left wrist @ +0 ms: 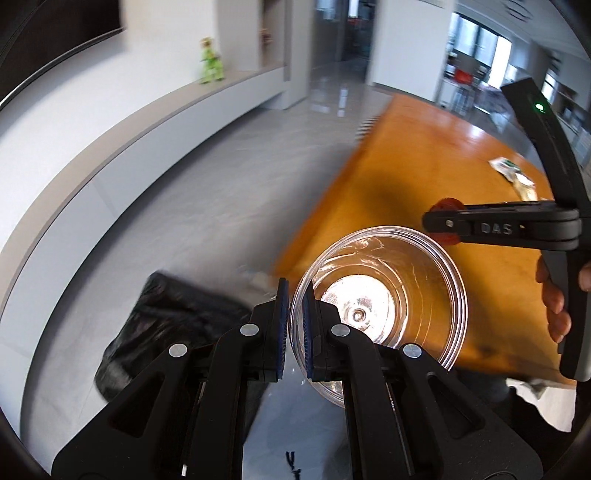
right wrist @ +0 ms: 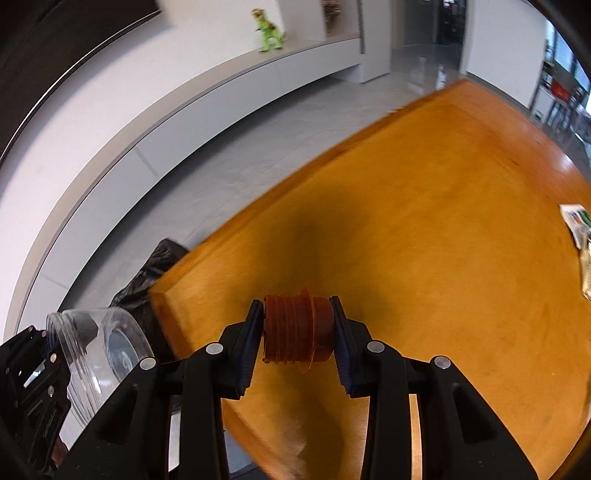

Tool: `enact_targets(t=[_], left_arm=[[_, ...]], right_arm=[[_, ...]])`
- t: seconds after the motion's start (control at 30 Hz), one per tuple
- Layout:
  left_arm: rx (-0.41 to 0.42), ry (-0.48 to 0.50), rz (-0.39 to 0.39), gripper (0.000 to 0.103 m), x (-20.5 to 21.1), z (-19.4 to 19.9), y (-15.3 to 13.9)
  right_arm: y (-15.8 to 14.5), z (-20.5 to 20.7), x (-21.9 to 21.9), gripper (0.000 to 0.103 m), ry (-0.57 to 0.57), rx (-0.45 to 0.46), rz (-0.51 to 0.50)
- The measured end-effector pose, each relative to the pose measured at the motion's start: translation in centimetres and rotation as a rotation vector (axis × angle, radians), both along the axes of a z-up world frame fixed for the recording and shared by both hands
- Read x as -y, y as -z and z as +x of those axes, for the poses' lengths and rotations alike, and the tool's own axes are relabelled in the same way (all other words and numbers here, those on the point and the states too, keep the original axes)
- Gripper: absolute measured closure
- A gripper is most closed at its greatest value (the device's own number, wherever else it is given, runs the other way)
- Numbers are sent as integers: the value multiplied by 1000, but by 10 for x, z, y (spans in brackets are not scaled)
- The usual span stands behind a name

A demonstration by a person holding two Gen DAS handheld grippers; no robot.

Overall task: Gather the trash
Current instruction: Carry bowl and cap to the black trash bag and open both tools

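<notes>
Clear plastic forms the one cup (left wrist: 376,295), and the left gripper (left wrist: 295,325) pinches its near rim between both blue pads, one inside the wall and one outside, so the cup's mouth faces the left wrist camera. Just right of that cup, the right gripper (right wrist: 299,332) is closed on a single ribbed, reddish-brown plastic piece (right wrist: 295,328), clamped end to end between its pads above the orange wooden table (right wrist: 424,221). One black trash bag (left wrist: 166,325) lies on the grey floor below and left of the left gripper, beside the table's near corner; the cup hangs over the table edge between bag and tabletop. Ahead and to the right of the right gripper, crumpled wrappers (right wrist: 580,236) sit near the table's far right edge; how many is unclear. The tabletop between the grippers and those wrappers is bare wood. Beyond the table's left edge the floor runs open to a long grey ledge (right wrist: 221,85), where one green toy dinosaur (right wrist: 267,29) stands.
</notes>
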State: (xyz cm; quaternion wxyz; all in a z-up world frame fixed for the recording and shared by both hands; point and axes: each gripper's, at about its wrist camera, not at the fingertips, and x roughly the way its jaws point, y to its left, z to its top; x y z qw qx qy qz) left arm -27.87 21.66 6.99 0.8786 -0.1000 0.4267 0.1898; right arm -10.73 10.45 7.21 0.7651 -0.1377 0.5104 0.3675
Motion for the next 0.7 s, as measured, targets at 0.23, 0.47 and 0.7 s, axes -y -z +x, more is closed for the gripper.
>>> enact_targets(t=[0.23, 0.47, 0.7], left_arm=[[-14, -183, -20, 96, -48, -60, 12], [-57, -353, -58, 96, -87, -118, 37], [-88, -475, -78, 96, -113, -158, 53]], right_arm=[[9, -49, -59, 66, -164, -19, -1], [27, -107, -111, 67, -318, -34, -29], [43, -158, -153, 67, -423, -34, -68]])
